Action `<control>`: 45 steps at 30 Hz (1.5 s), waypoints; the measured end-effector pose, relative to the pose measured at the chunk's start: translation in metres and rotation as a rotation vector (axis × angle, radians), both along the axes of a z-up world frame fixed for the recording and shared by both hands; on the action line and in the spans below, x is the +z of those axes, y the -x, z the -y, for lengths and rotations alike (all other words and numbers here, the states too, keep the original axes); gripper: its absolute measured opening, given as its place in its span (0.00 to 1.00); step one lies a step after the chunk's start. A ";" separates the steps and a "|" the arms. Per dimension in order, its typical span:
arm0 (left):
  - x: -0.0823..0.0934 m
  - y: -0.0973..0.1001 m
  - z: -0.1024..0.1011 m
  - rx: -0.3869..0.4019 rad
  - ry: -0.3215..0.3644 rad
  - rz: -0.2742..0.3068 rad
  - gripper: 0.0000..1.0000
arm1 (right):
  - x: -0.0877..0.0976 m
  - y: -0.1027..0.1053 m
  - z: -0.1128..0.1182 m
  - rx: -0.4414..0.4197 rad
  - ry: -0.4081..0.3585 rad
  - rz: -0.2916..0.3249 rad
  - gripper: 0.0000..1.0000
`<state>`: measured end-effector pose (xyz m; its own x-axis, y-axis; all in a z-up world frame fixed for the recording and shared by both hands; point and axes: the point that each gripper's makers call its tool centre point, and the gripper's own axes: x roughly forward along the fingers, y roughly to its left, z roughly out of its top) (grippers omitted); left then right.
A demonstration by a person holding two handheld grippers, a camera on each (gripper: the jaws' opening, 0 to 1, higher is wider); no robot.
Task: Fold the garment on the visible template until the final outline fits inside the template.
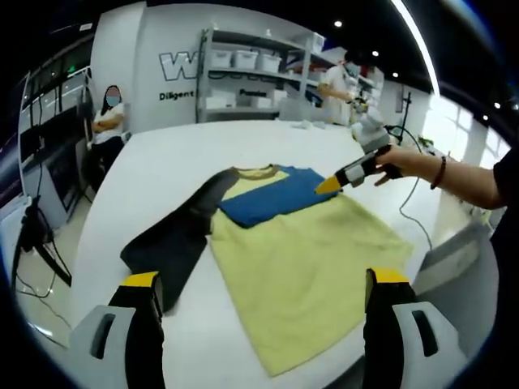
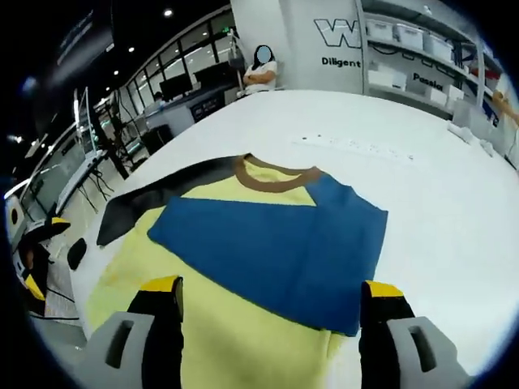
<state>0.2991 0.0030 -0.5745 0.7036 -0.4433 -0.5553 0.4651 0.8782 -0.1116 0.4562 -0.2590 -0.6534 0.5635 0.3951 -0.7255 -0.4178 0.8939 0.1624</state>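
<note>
Yellow-tipped jaws of the left gripper (image 1: 259, 284) stand spread and empty over the yellow hem of the garment (image 1: 300, 255) — soft knit, flat on the white table (image 1: 154, 174). Ahead, its blue sleeve (image 2: 276, 251) lies folded across the chest just beyond the open, empty right gripper (image 2: 268, 296), brown collar (image 2: 272, 180) farther on, dark sleeve (image 1: 174, 239) spread left. Bare tabletop lies all round; wall lettering reads "Diligent".
</note>
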 end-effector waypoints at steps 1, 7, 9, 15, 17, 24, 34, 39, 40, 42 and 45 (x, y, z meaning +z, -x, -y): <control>0.000 0.000 0.000 0.000 0.000 -0.001 0.99 | -0.002 0.000 0.002 -0.005 0.002 -0.003 0.86; -0.001 0.001 0.001 -0.003 -0.002 -0.005 0.99 | -0.012 0.000 0.023 -0.034 0.050 0.004 0.72; -0.002 0.002 0.002 -0.010 -0.005 -0.011 0.99 | -0.014 -0.001 0.027 -0.044 0.046 0.004 0.69; -0.001 0.002 0.002 -0.012 -0.008 -0.011 0.99 | -0.019 0.001 0.039 -0.064 0.066 -0.008 0.61; -0.002 0.003 0.002 -0.016 -0.012 -0.014 0.99 | -0.021 0.000 0.043 -0.085 0.057 -0.008 0.55; -0.001 0.003 0.002 -0.015 -0.010 -0.015 0.99 | -0.026 0.000 0.055 -0.093 0.125 0.011 0.28; -0.002 0.004 0.002 -0.020 -0.015 -0.019 0.99 | -0.026 0.007 0.059 -0.121 0.113 -0.001 0.10; -0.003 0.005 0.001 -0.019 -0.018 -0.020 0.99 | -0.025 0.007 0.060 -0.124 0.108 -0.008 0.00; -0.003 0.005 0.001 -0.019 -0.017 -0.021 0.99 | -0.025 0.006 0.060 -0.122 0.109 -0.009 0.00; -0.003 0.006 0.001 -0.018 -0.012 -0.021 0.99 | -0.025 0.006 0.061 -0.115 0.109 -0.010 0.00; -0.005 0.006 0.000 -0.014 -0.013 -0.023 0.99 | -0.024 0.006 0.063 -0.093 0.105 -0.014 0.00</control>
